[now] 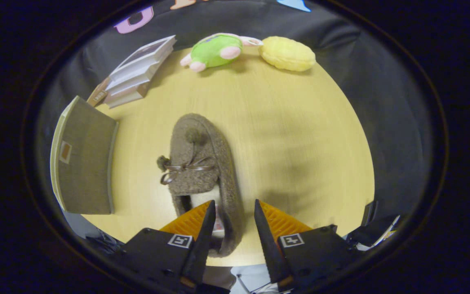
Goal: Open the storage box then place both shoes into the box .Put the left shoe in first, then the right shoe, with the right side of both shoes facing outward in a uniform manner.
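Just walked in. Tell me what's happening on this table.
The hand-held gripper is open, its fingers straddling the right side wall of a brown fuzzy slipper near the heel, not yet pressing on it. The slipper lies on the wooden table with its toe pointing away. A grey storage box stands to its left. Books and two plush toys lie beyond.
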Motion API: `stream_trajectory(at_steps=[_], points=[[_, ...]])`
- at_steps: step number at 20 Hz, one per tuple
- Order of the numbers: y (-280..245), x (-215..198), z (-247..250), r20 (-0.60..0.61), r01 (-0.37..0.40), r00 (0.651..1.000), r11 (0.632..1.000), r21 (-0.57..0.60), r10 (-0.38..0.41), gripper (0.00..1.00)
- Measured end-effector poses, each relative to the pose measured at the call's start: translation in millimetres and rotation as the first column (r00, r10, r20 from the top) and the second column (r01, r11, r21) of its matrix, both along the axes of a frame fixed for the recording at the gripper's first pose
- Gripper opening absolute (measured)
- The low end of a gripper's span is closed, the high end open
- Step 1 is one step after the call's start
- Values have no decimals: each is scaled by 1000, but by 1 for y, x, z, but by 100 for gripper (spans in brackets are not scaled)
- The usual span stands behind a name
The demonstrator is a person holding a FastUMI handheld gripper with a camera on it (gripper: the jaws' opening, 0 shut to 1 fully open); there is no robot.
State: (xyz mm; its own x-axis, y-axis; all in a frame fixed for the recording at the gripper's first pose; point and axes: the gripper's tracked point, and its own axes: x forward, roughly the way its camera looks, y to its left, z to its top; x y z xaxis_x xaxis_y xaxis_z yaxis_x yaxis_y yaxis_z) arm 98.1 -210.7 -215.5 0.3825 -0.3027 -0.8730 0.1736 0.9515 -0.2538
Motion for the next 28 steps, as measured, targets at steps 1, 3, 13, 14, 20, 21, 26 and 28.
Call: stream_trajectory(at_steps=[1,3,13,14,20,21,26,28], points=[[-1,-2,-6,-15,6,1000,1000,7,-6,55],[-1,-4,-11,-33,1,999,1000,16,-1,42],[2,-5,-15,-1,-1,1000,1000,3,1,3],[3,-4,-13,14,18,1000,1000,15,-18,3],[12,-3,7,92,103,989,987,127,-115,3],[16,-2,12,107,115,985,980,160,-133,3],[54,-3,56,183,88,972,953,291,-146,3],[78,-3,76,213,53,968,941,334,-130,3]])
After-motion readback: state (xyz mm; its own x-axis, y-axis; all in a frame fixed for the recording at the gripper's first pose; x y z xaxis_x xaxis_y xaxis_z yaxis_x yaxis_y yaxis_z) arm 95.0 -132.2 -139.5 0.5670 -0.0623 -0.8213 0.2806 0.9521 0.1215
